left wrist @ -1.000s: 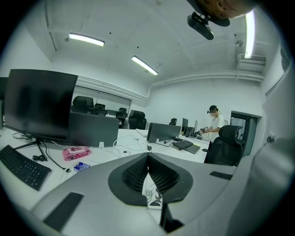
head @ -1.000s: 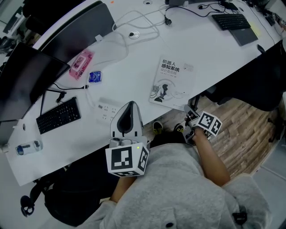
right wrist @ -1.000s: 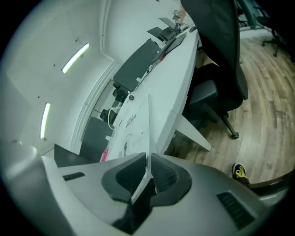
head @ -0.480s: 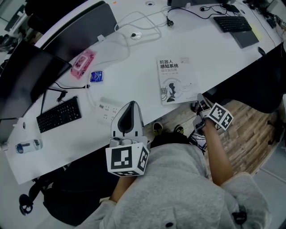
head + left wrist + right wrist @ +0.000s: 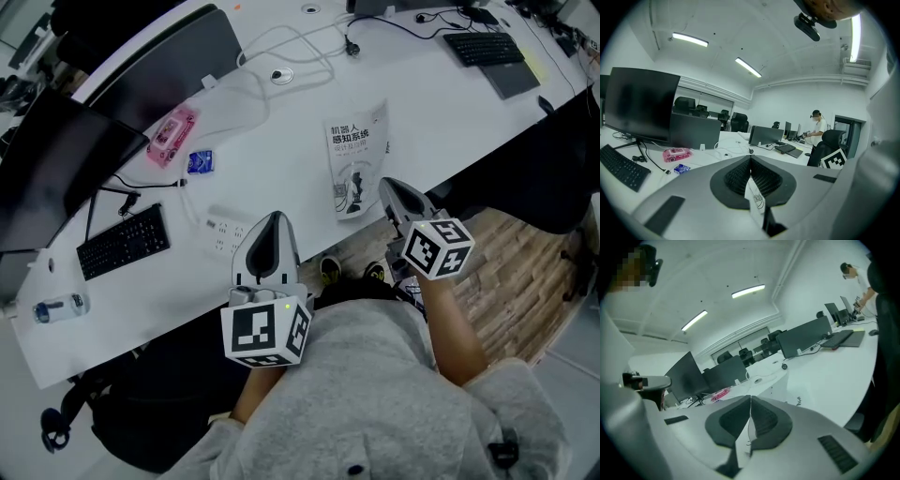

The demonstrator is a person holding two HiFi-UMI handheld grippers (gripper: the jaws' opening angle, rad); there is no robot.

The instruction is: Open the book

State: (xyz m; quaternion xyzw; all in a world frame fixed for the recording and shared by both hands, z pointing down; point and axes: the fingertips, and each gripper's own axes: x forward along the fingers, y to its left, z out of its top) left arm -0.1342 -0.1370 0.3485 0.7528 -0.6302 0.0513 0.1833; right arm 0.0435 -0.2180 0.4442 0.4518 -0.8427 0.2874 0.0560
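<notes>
A white paperback book [image 5: 352, 155] lies near the front edge of the white desk [image 5: 281, 122]. Its right side is lifted off the desk, so it looks narrower in the head view. My right gripper [image 5: 386, 186] sits at the book's lower right edge, jaws closed on the raised cover. In the right gripper view the closed jaws [image 5: 750, 397] meet in a thin line, with the tilted cover [image 5: 778, 389] just beyond. My left gripper [image 5: 274, 220] rests at the desk's front edge, to the left of the book. Its jaws [image 5: 750, 157] are shut and hold nothing.
A white power strip [image 5: 223, 234] lies just left of my left gripper. Farther left are a black keyboard [image 5: 122, 242], a dark monitor [image 5: 56, 159] and a bottle [image 5: 58, 307]. A pink packet [image 5: 170, 135], a blue packet [image 5: 199, 161] and cables [image 5: 281, 56] lie behind. Wooden floor [image 5: 525, 272] shows at right.
My right gripper has moved from beside the desk's edge up onto the book's right edge. The book lay flat before and its right side is now raised. The left gripper has stayed put.
</notes>
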